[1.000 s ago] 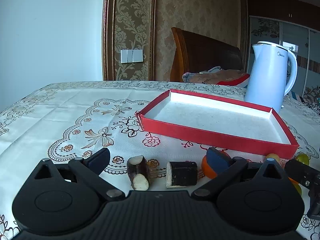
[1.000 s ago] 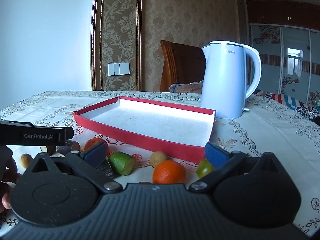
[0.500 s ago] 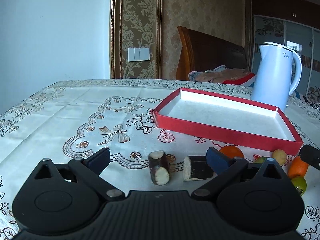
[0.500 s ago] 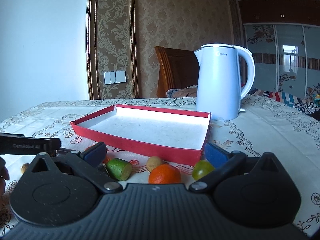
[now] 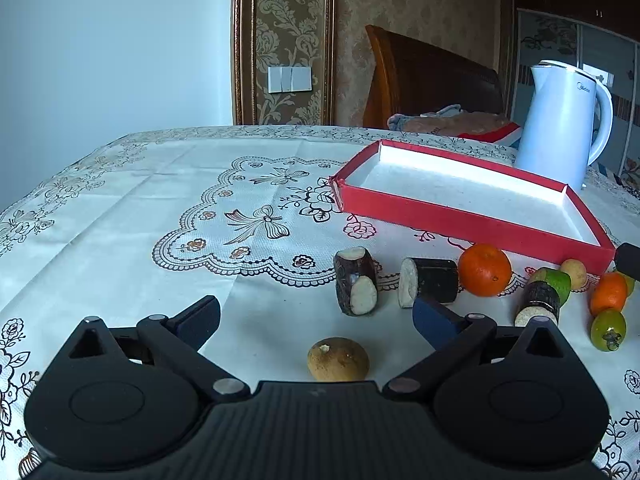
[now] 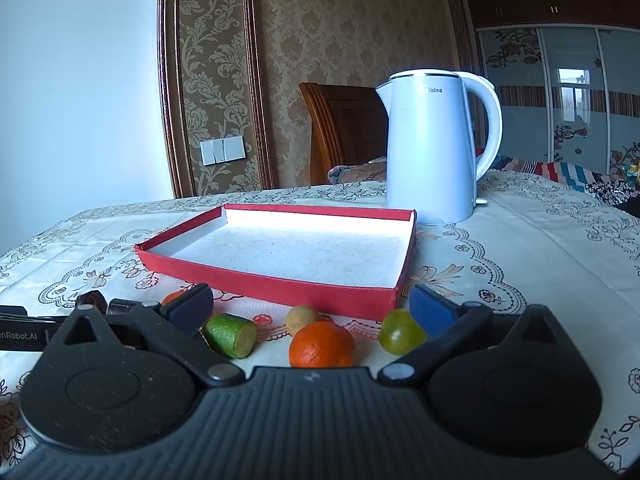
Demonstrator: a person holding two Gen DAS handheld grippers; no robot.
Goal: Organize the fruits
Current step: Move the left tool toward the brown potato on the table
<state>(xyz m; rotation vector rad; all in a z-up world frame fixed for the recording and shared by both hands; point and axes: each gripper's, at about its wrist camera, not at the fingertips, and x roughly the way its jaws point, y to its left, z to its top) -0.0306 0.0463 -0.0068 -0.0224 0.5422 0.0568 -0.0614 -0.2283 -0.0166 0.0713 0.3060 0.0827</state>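
— Across the desk (image 5: pixel 120 208), what differs from half a second ago?

— Left tool (image 5: pixel 316 316) has drawn back: a small round brown fruit (image 5: pixel 338 359) now shows between its spread, empty fingers, which the earlier left view lacked. Right tool (image 6: pixel 311 307) has barely shifted, also spread and holding nothing.

— And the shallow red cardboard tray (image 5: pixel 460 222)?

— Nothing in it; only its white floor shows. All fruit lies on the desk before its near wall.

— What does each view add?

— Left view alone shows two dark cane chunks with pale cut ends (image 5: pixel 356 286) and a third (image 5: pixel 538 304). Right view shows the round orange mandarin (image 6: pixel 321 345), green cut cylinder (image 6: pixel 230 335) and green grape-like fruit (image 6: pixel 401 332) close, with the white electric kettle (image 6: pixel 434 148) behind the tray.
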